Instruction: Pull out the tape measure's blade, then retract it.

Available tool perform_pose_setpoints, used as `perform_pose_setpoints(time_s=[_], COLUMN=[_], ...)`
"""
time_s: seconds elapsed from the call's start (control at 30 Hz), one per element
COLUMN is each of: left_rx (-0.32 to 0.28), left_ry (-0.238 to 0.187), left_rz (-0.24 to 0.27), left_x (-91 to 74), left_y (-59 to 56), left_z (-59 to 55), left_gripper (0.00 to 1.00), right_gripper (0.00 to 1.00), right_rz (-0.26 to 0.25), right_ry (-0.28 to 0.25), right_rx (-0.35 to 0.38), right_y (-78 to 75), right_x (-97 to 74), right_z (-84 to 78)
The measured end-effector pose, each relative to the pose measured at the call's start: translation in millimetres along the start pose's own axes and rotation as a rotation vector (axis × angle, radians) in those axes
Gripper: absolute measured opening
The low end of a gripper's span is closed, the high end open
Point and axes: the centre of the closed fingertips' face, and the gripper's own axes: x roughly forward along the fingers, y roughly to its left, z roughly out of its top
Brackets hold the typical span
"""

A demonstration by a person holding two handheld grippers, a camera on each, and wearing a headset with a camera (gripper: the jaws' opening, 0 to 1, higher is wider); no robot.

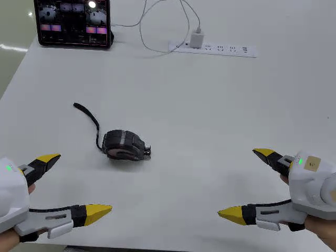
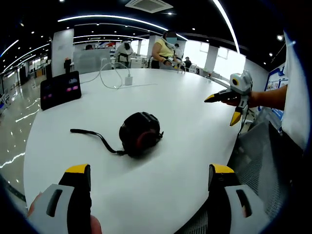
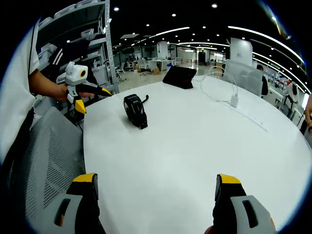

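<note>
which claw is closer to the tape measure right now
The left claw, lower left in the head view: the tape measure lies just ahead of its open jaws, while the right claw sits farther off across the table.

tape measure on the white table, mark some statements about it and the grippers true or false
1. The black, round tape measure lies on the white table, touched by neither gripper. True.
2. Its blade is pulled far out. False: it is wound in, with the end hook at the case.
3. The left gripper is shut. False: its yellow-tipped fingers stand wide apart.
4. The right gripper is open. True.
</note>
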Motion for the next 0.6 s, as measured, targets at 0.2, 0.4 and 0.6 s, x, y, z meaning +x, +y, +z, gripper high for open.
perform_pose_setpoints(time_s=[0.2,0.4,0.6], left_rx=[0.001,0.015,0.046], left_ry=[0.001,0.002,0.014], left_rz=[-0.001,0.002,0.000], left_x=[-0.4,-0.6,-0.2], left_y=[0.2,0.2,-1.4], left_z=[-0.4,0.1,-1.7], left_gripper=[0.99,0.99,0.99], right_gripper=[0.99,0.99,0.99], right_rz=[-0.001,0.002,0.005], right_ry=[0.000,-0.001,-0.002], right_rx=[0.002,0.007,0.010], right_y=[0.5,1.0,1.3], right_x=[-1.1,-1.4,-1.9], right_z=[-0.7,-0.8,-0.5])
